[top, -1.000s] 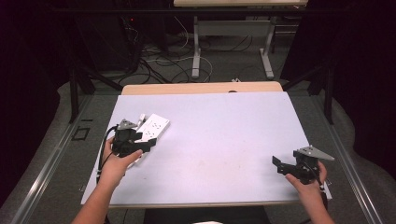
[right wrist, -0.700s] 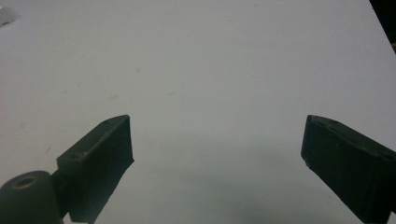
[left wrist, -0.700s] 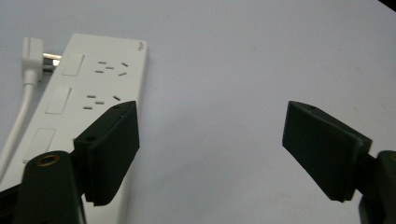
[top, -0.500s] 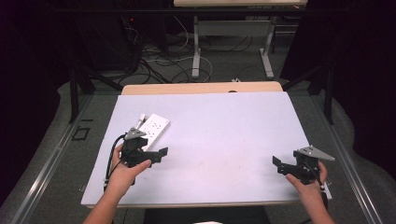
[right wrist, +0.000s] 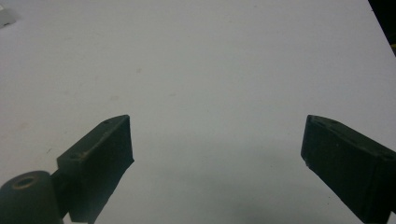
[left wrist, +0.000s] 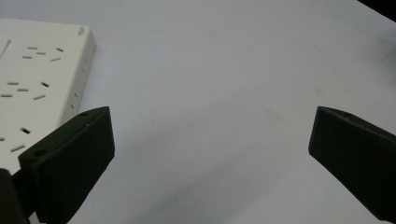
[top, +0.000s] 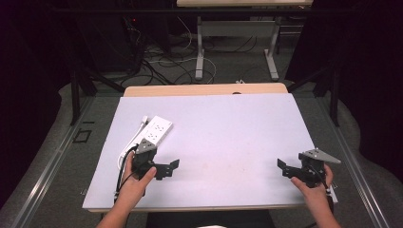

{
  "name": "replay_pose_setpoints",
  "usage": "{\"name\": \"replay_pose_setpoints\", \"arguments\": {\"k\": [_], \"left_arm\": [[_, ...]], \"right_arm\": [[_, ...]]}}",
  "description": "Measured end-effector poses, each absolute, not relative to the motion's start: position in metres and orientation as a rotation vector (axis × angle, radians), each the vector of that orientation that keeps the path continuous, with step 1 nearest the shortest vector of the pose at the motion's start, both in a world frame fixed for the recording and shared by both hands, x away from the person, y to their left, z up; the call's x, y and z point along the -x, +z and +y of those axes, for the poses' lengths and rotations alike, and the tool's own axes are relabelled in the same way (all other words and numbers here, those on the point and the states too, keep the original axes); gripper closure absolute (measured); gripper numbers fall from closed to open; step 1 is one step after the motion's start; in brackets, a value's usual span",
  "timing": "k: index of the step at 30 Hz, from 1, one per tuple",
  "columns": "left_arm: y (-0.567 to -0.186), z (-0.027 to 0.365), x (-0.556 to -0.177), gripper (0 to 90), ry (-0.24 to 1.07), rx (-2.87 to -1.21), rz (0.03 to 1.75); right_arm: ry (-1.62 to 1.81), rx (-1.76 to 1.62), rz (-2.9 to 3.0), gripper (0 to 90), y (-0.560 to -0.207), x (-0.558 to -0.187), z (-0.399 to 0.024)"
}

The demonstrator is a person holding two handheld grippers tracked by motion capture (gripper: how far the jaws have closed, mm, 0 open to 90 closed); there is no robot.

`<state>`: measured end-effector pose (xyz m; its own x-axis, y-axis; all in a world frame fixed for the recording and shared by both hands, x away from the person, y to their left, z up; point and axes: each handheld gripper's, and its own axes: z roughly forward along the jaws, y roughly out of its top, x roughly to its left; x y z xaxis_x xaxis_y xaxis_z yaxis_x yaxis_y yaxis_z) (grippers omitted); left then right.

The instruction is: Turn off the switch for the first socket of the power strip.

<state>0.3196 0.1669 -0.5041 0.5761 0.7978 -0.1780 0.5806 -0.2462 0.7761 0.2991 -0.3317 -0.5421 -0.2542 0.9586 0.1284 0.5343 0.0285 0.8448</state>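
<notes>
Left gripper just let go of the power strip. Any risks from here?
1. The left gripper, jaws just opened with nothing between them, sits close beside the power strip; a careless sweep might knock it.
2. The strip's white cord loops right next to that hand, and the gripper's own black cable runs beside it, so they might snag.
3. The right gripper sits open near the table's front edge, far from the strip.

A: Item one, left tongs [top: 172,168]?
B: Jaws just opened wide, nothing between them; white power strip [top: 157,132] just behind, apart.
A: Item two, right tongs [top: 284,167]?
B: Jaws apart, over bare table [top: 228,128], well right of the strip.
</notes>
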Motion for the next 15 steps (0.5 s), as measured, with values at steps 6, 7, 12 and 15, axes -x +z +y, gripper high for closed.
{"name": "replay_pose_setpoints", "arguments": {"k": [6,7,12,15], "left_arm": [[-0.519,0.163,-0.317,0.2,0.284,-1.97,1.116],[-0.522,0.162,-0.318,0.2,0.3,-1.966,1.116],[-0.53,0.163,-0.319,0.2,0.31,-1.969,1.12],[-0.534,0.164,-0.32,0.2,0.293,-1.948,1.136]], "right_arm": [[1.143,-1.513,1.825,8.3,-0.542,-0.299,-0.332],[1.143,-1.513,1.825,8.3,-0.542,-0.299,-0.332],[1.144,-1.511,1.826,8.3,-0.542,-0.299,-0.332],[1.145,-1.51,1.827,8.3,-0.542,-0.299,-0.332]]}}
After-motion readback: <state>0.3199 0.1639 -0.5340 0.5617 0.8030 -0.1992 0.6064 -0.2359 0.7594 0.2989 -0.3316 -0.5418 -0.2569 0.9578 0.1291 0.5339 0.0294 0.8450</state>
